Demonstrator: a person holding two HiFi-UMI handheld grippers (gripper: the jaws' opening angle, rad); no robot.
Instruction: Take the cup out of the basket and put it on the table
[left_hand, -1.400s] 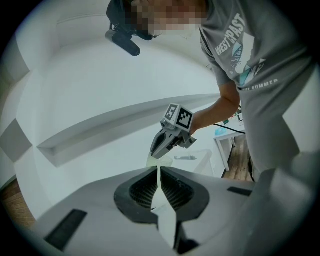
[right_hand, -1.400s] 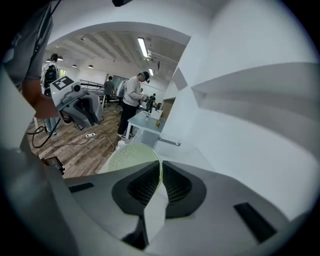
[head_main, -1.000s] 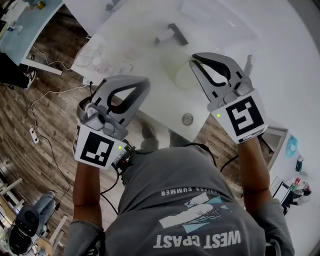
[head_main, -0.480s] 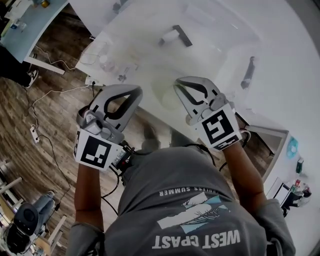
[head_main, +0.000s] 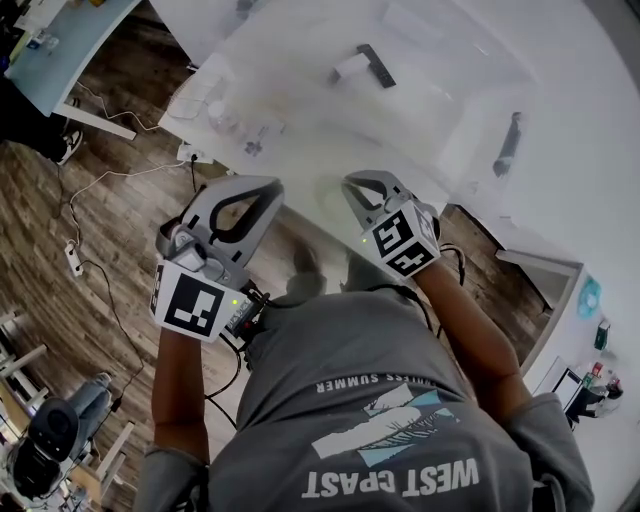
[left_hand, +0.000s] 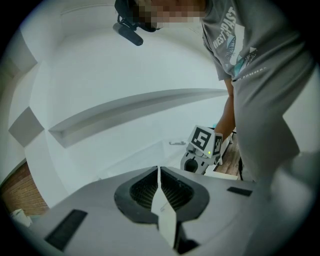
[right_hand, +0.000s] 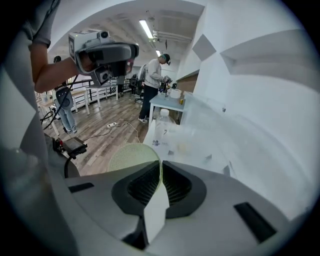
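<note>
Right gripper (head_main: 352, 186) is clamping the pale green translucent plastic cup (right_hand: 131, 158) by its thin wall, over the near edge of the white table (head_main: 300, 100).
Cup wall is sitting between the clenched fingers (right_hand: 176, 184). Left gripper (left_hand: 159, 175) is hovering clenched and empty off the table's edge. Since a second ago, right gripper and cup are sitting nearer that edge.

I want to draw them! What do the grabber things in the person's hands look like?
The left gripper and right gripper are grey, with looped jaws lined in black ribbed pads. Each carries a white cube with black square markers and a tiny green light. Black cables hang near the left one. The person wears a grey short-sleeved T-shirt.
</note>
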